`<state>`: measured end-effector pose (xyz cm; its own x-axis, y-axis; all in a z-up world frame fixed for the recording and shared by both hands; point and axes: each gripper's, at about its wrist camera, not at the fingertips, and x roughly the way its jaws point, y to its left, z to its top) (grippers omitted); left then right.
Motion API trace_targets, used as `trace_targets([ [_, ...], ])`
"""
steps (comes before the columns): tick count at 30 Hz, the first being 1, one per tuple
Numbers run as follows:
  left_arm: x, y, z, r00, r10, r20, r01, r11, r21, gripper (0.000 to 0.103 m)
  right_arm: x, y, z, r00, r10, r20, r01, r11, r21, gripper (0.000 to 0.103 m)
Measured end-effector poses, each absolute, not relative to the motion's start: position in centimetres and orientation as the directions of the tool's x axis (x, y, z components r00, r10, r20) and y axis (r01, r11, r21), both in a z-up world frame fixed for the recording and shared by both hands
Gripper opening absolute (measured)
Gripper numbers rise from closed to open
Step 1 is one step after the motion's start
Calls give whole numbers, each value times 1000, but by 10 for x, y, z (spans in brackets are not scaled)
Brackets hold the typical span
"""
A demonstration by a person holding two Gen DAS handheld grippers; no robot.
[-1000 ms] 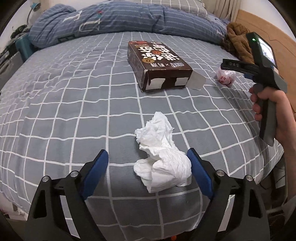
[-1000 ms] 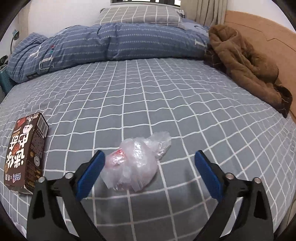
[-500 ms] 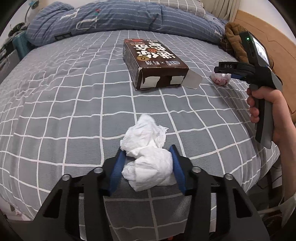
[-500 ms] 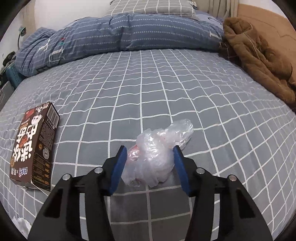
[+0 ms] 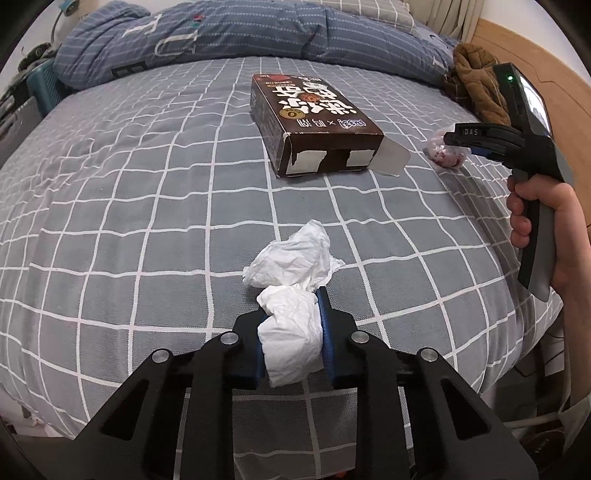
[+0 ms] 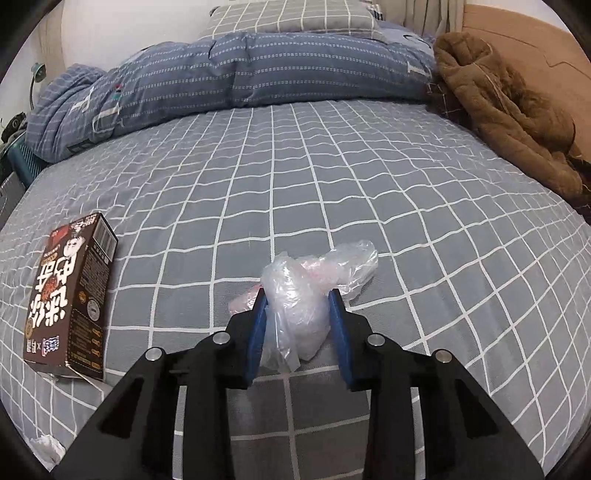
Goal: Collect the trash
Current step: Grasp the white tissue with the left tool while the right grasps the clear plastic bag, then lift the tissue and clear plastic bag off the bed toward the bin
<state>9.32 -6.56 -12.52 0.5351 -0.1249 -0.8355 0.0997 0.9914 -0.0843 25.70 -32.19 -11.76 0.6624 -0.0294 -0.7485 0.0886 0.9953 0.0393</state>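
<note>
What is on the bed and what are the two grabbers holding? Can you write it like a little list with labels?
place: grey checked bed
left gripper: fingers shut on the white tissue
right gripper: fingers shut on the clear plastic bag
still lying loose: brown box, flat, end flap open
at the head end: blue duvet, checked pillow
at the far right side: brown coat

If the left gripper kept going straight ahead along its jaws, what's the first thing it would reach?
Probably the brown box. The left gripper is shut on the tissue, and only bedsheet shows between; depth is unclear.
</note>
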Motion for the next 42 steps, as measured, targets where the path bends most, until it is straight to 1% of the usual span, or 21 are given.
trace_targets([
  [7, 96, -63, -123, 533, -129, -837, 97, 991, -91, 17, 244, -318, -109, 677, -31, -735, 84, 996, 35, 32],
  [14, 93, -61, -119, 535, -131, -835, 98, 991, -93, 16, 220, -314, -95, 692, -32, -721, 69, 997, 22, 32],
  [19, 88, -60, -116, 544, -128, -829, 99, 991, -88, 15, 200, -313, -100, 676, -24, -737, 50, 999, 13, 32],
  [31, 78, -49, -107, 580, -141, -802, 88, 990, -111, 15, 124, -305, -80, 687, 105, -719, -11, 991, 134, 32],
  [37, 70, -46, -106, 582, -150, -799, 80, 989, -127, 15, 88, -288, -72, 697, 116, -708, -45, 992, 118, 32],
  [42, 58, -45, -102, 600, -127, -790, 80, 992, -99, 15, 66, -276, -69, 697, 124, -706, -65, 992, 111, 32],
])
